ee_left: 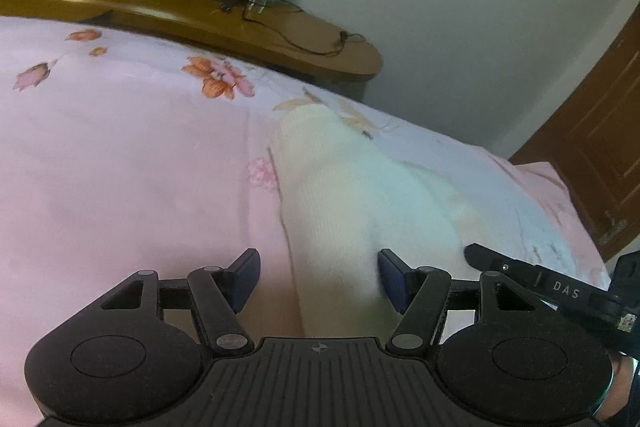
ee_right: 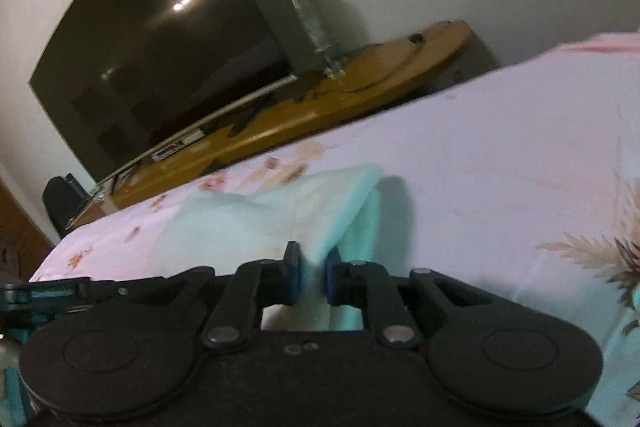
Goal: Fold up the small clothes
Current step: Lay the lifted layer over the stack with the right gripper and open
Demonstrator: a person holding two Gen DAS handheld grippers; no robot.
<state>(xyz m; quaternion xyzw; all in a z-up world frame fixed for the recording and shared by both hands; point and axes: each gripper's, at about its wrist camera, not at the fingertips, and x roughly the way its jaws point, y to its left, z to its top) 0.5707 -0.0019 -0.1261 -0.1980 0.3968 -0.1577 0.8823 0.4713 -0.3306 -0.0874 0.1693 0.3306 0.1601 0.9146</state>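
Observation:
A small white knit garment [ee_left: 340, 195] lies on the pink floral bedsheet [ee_left: 120, 155]. My left gripper [ee_left: 318, 277] is open, its blue pads on either side of the garment's near end. In the right wrist view the garment [ee_right: 288, 215] looks pale and is lifted into a fold. My right gripper [ee_right: 312, 277] is shut on a raised edge of that cloth, pinched between the blue pads. The right gripper's black finger [ee_left: 532, 279] shows at the right of the left wrist view.
A wooden TV stand [ee_left: 200, 15] runs along the far side of the bed, with a dark TV [ee_right: 160, 39] and cables on it. A brown door [ee_left: 600, 147] is at the right. The white wall [ee_left: 460, 7] is behind.

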